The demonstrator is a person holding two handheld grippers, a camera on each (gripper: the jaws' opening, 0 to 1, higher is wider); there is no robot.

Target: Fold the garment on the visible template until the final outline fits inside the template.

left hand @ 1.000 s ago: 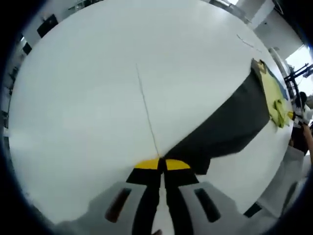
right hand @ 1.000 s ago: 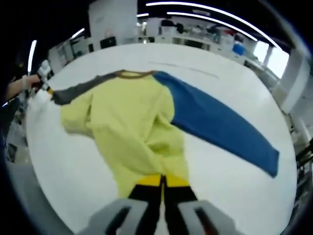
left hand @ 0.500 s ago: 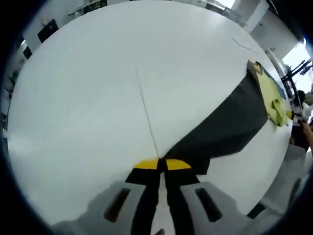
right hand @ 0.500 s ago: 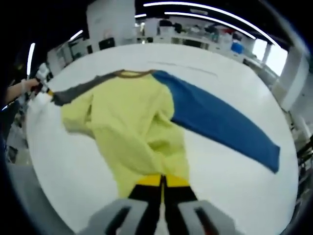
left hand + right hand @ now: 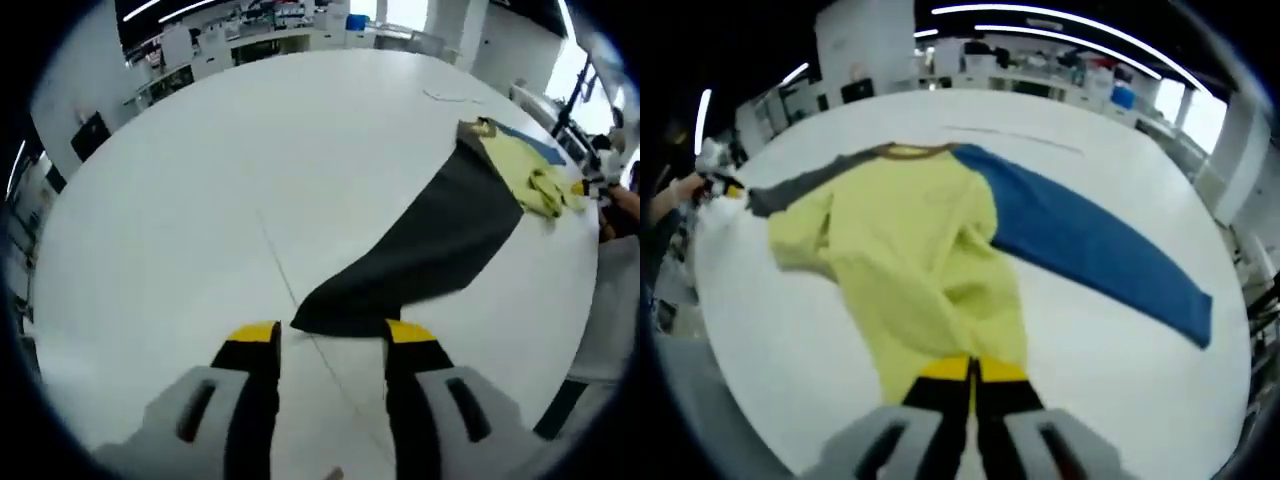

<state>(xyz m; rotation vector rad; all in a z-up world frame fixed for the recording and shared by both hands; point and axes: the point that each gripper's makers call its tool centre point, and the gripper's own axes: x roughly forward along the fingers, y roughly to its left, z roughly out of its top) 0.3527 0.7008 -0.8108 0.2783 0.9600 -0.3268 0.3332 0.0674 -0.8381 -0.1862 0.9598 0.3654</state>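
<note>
Spreading the garment [image 5: 930, 260] flat: my left gripper [image 5: 330, 335] gapes empty at the grey sleeve [image 5: 420, 250]; right gripper [image 5: 973, 368] pinches the hem. Next, smooth the body.

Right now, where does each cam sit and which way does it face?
Left gripper view: rides the left tongs, jaws open, facing across the white table along the dark grey sleeve toward the yellow body.
Right gripper view: rides the right tongs, shut on the yellow hem, facing up the garment toward its collar; a hand shows at left.
Shared: grey sleeve, yellow body, blue sleeve, table.
</note>
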